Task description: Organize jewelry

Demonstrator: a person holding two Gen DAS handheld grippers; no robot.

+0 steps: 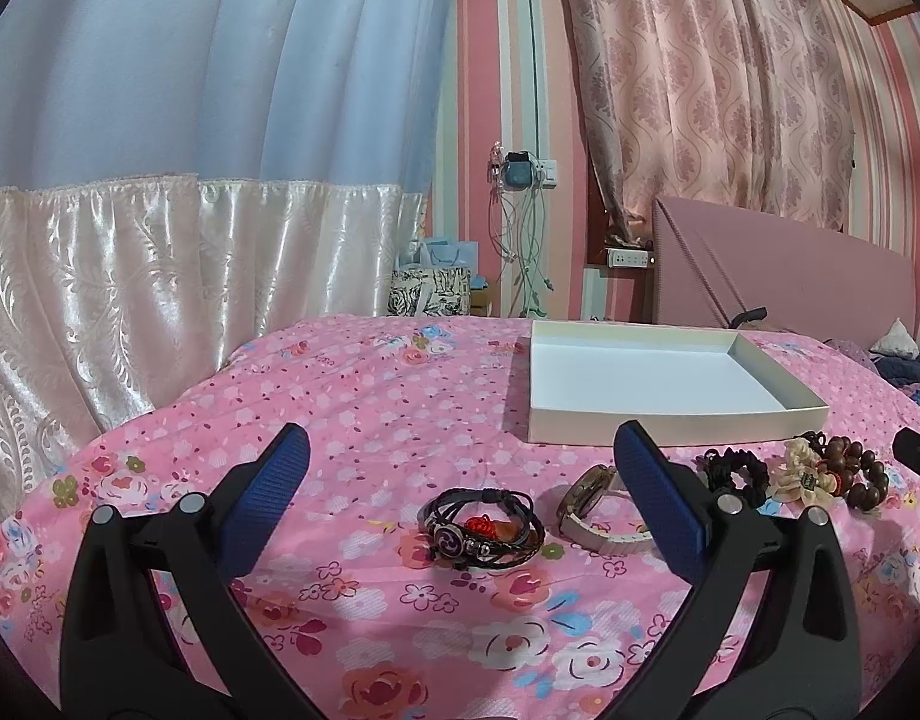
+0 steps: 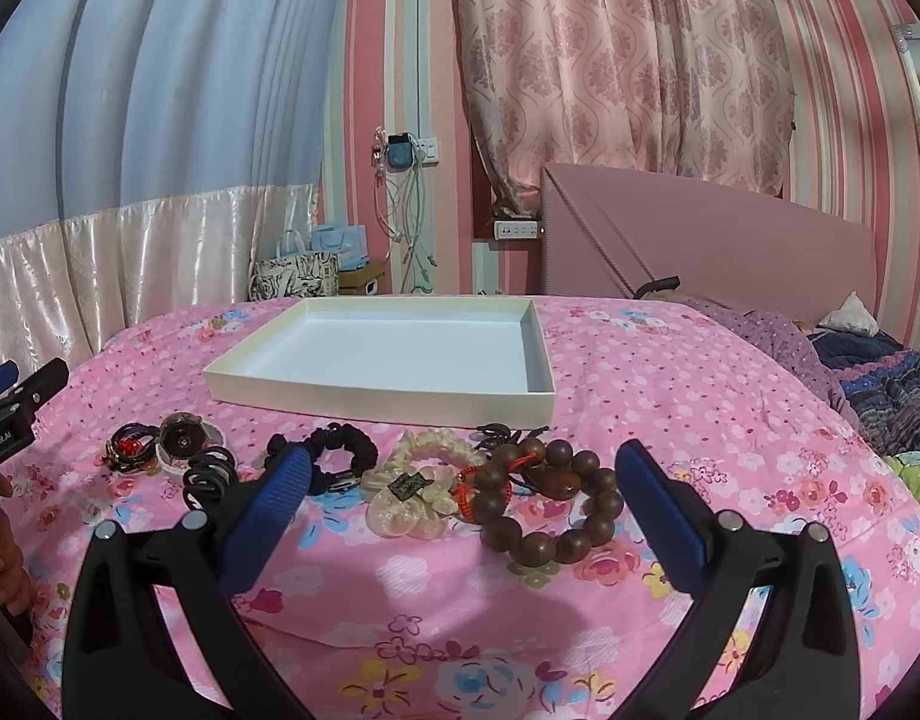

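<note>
Bedspread (image 1: 363, 396) in pink florals, beneath striped walls.
Both grippers (image 1: 460, 498) (image 2: 460, 504) wide open, empty; white tray (image 2: 375, 393) ahead.

Pink bedsheet (image 2: 670, 372) printed with small white blossoms and larger red, blue and yellow flowers; at 12 o'clock on it, a shallow box (image 2: 375, 399) with cream walls and pale bluish-white floor. Brown wooden bead bracelet (image 2: 556, 540) with an orange-red cord, cream-yellow scrunchie (image 2: 423, 480) at its 9 o'clock, black scrunchie (image 2: 345, 450) further along; black braided bracelet (image 1: 484, 531) with a red charm. Both grippers black with blue ribbed pads (image 1: 279, 498); pink-striped wall (image 1: 490, 90), rose damask curtain (image 2: 616, 60), blue drape (image 1: 189, 60) edged in shiny white.
</note>
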